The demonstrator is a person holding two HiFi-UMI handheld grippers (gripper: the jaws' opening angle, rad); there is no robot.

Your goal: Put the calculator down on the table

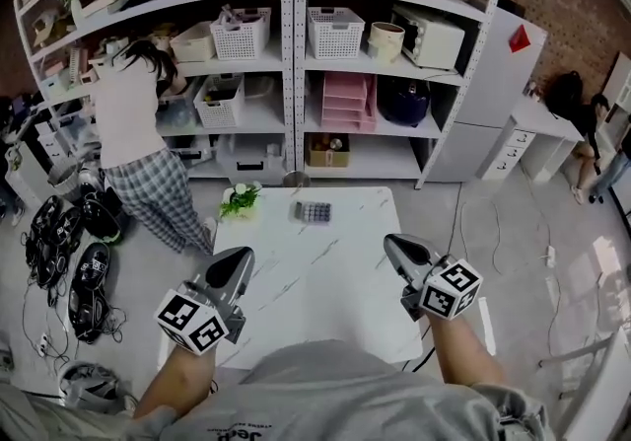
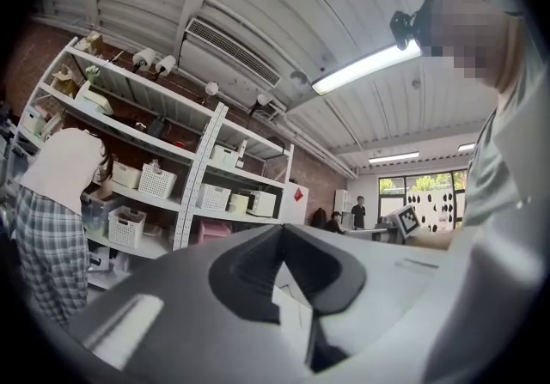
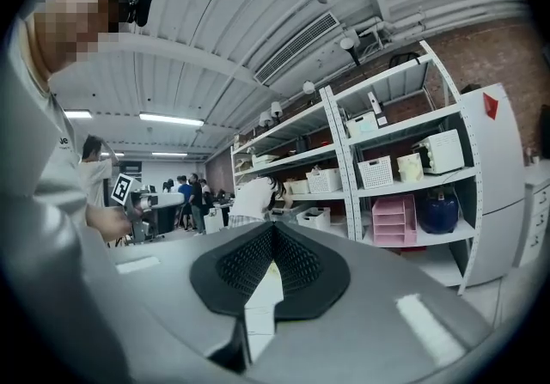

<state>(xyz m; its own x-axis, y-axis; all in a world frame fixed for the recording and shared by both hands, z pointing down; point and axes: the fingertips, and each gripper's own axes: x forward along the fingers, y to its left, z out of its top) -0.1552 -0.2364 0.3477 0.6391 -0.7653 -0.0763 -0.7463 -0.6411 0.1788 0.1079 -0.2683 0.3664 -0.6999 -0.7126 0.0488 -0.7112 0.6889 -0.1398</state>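
The calculator (image 1: 314, 212), small and dark with rows of keys, lies flat on the white marble table (image 1: 315, 286) near its far edge. My left gripper (image 1: 240, 259) hovers over the table's near left part, well short of the calculator, its jaws shut with nothing between them. In the left gripper view the dark pads of the left gripper (image 2: 280, 231) meet at their tips. My right gripper (image 1: 392, 244) hangs at the table's right side, also shut and empty. Seen in its own view, the right gripper (image 3: 273, 229) points level toward the shelves.
A small potted plant (image 1: 240, 198) stands at the table's far left corner. A person (image 1: 133, 128) bends at the white shelving (image 1: 296, 54) behind the table. Dark gear and cables (image 1: 79, 261) lie on the floor to the left.
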